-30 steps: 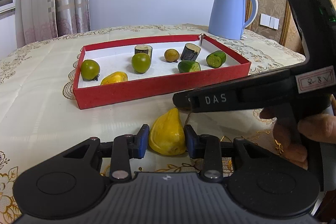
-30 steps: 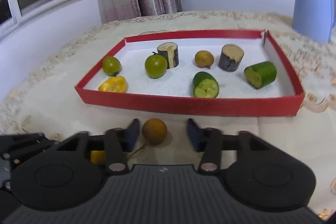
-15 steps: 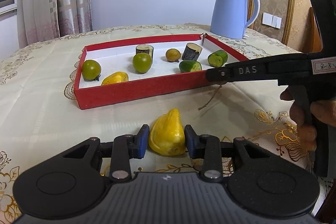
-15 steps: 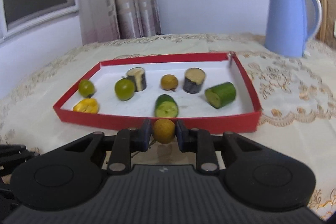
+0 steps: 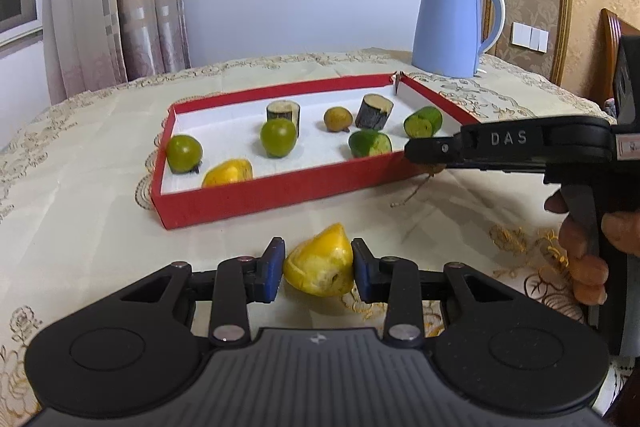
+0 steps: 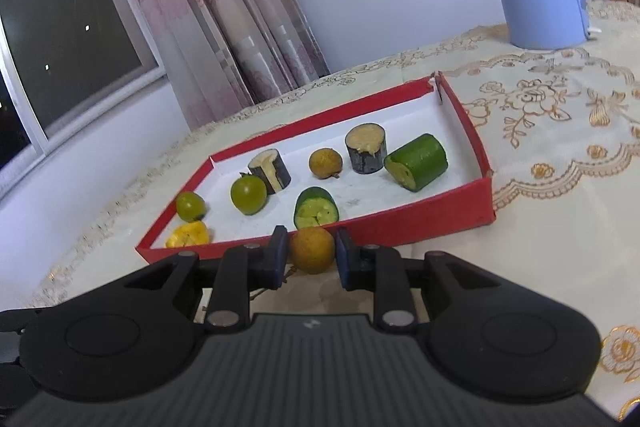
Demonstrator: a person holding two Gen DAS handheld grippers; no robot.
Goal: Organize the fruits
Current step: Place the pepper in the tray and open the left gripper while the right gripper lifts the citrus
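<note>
Near red tray (image 6: pixel 420 223): right tool (image 6: pixel 311 254) clamps brown fruit (image 6: pixel 312 249); left tool (image 5: pixel 318 269) grips yellow fruit (image 5: pixel 319 261).

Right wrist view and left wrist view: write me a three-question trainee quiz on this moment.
1. True or false: the right gripper holds a round brown fruit.
2. What sits between the left gripper fingers? A) yellow fruit piece B) green tomato C) kettle
3. Fill in: the red tray holds ___ cucumber pieces.

Key: 1 true; 2 A, the yellow fruit piece; 3 two.
</note>
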